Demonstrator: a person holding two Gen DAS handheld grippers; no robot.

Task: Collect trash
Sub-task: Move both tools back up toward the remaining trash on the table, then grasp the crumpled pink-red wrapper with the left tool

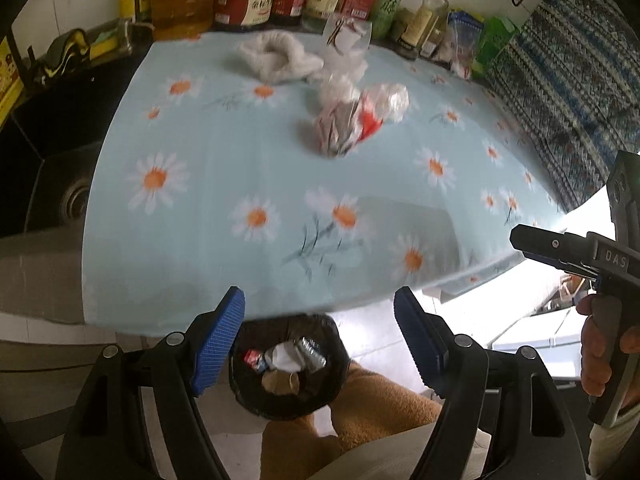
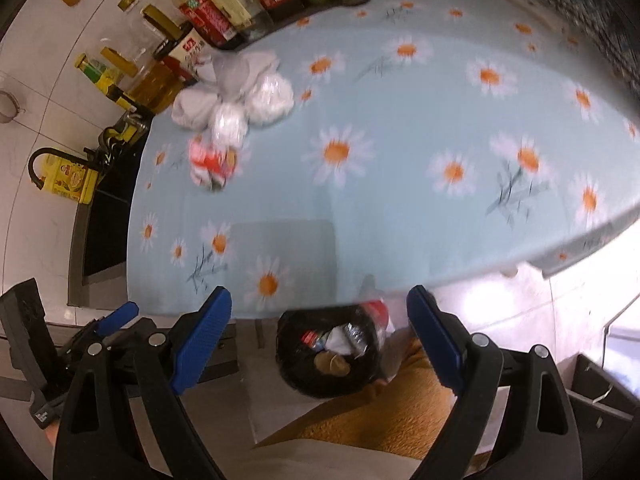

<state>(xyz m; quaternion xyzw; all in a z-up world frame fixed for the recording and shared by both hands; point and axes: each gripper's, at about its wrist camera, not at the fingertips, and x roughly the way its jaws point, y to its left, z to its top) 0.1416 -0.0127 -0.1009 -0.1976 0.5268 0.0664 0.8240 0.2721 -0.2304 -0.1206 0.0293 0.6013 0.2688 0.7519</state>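
Your left gripper (image 1: 320, 336) jaws apart and empty, right gripper (image 2: 320, 332) likewise wide and empty, both angled steeply down, side by side.

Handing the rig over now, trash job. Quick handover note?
Left gripper: open, empty. Right gripper: open, empty.
Black-lined round trash bin sits on the floor by the table's near edge, already holding wrappers and paper.
Left on the daisy-print blue tablecloth: crumpled red-and-white plastic wrapper, clear bags of white stuff behind it, white cloth near the bottles.
Next: likely the red-and-white wrapper.
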